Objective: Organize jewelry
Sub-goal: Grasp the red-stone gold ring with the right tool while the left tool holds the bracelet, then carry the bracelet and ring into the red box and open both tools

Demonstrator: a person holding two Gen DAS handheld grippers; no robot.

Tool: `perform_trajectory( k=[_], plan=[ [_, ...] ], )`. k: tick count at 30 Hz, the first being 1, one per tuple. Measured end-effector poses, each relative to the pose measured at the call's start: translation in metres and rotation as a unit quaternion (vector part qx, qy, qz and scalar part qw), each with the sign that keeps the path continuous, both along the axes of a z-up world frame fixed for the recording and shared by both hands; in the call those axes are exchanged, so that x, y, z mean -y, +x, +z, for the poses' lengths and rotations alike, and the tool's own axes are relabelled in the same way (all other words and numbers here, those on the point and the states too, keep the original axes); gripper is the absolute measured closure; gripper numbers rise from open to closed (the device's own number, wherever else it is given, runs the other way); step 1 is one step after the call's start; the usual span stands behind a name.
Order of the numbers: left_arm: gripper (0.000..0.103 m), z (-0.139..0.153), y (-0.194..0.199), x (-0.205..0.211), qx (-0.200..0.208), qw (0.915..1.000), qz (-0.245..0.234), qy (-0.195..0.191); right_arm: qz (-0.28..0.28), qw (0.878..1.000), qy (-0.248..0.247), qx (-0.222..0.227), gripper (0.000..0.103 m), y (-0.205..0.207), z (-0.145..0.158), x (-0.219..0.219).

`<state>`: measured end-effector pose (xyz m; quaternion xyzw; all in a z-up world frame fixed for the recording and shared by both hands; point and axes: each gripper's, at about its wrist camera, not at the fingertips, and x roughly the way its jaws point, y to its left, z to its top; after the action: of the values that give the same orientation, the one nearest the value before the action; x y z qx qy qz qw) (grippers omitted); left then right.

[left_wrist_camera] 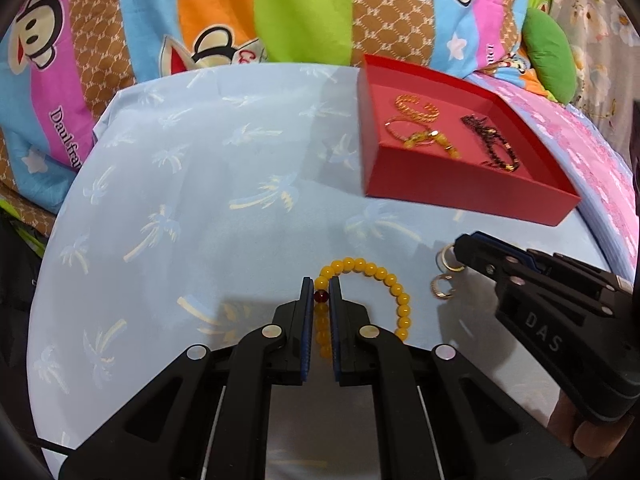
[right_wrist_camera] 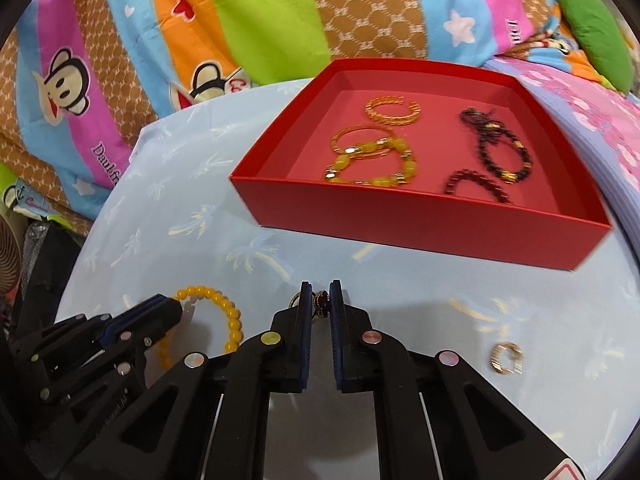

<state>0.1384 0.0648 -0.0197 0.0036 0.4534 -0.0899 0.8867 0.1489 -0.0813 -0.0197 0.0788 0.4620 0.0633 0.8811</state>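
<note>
In the left wrist view my left gripper [left_wrist_camera: 321, 295] is shut on a yellow bead bracelet [left_wrist_camera: 384, 280], with the pads pressed on its dark red bead. The bracelet lies on the pale blue cloth [left_wrist_camera: 200, 200]. In the right wrist view my right gripper [right_wrist_camera: 320, 300] is shut on a small gold ring with a dark red stone [right_wrist_camera: 321, 302]. Seen from the left, the right gripper [left_wrist_camera: 460, 250] has two small rings [left_wrist_camera: 442, 288] at its tip. Another gold ring [right_wrist_camera: 507, 358] lies loose to the right. The left gripper [right_wrist_camera: 172, 312] and the bracelet [right_wrist_camera: 228, 316] show at lower left.
A red open box [right_wrist_camera: 400, 224] stands on the cloth beyond both grippers, holding gold bangles [right_wrist_camera: 394, 110], a yellow bead bracelet [right_wrist_camera: 372, 160] and dark bead bracelets [right_wrist_camera: 496, 148]. Striped cartoon bedding [left_wrist_camera: 280, 8] rises behind, and a pink floral cloth [left_wrist_camera: 592, 148] lies to the right.
</note>
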Motion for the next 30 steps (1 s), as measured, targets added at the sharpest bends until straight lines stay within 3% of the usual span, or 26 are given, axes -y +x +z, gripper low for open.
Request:
perform_trajectory(
  k=[7, 18, 23, 30],
  plan=[
    [0.096, 0.024, -0.005, 0.030, 0.024, 0.9994, -0.025, -0.007, -0.031, 0.999, 0.007, 0.011, 0.095, -0.020, 0.019, 0.038],
    [0.096, 0.091, 0.004, 0.096, 0.089, 0.9919, -0.089, -0.019, -0.073, 0.996, 0.006, 0.050, 0.095, -0.018, 0.056, 0.100],
    [0.096, 0.107, 0.033, 0.128, 0.108, 0.9890, -0.100, -0.013, -0.081, 0.995, -0.002, 0.061, 0.095, 0.002, 0.062, 0.115],
    [0.096, 0.103, 0.085, 0.155, 0.107, 0.9897, -0.095, 0.000, -0.088, 0.994, -0.004, 0.063, 0.095, 0.045, 0.062, 0.133]
  ],
)
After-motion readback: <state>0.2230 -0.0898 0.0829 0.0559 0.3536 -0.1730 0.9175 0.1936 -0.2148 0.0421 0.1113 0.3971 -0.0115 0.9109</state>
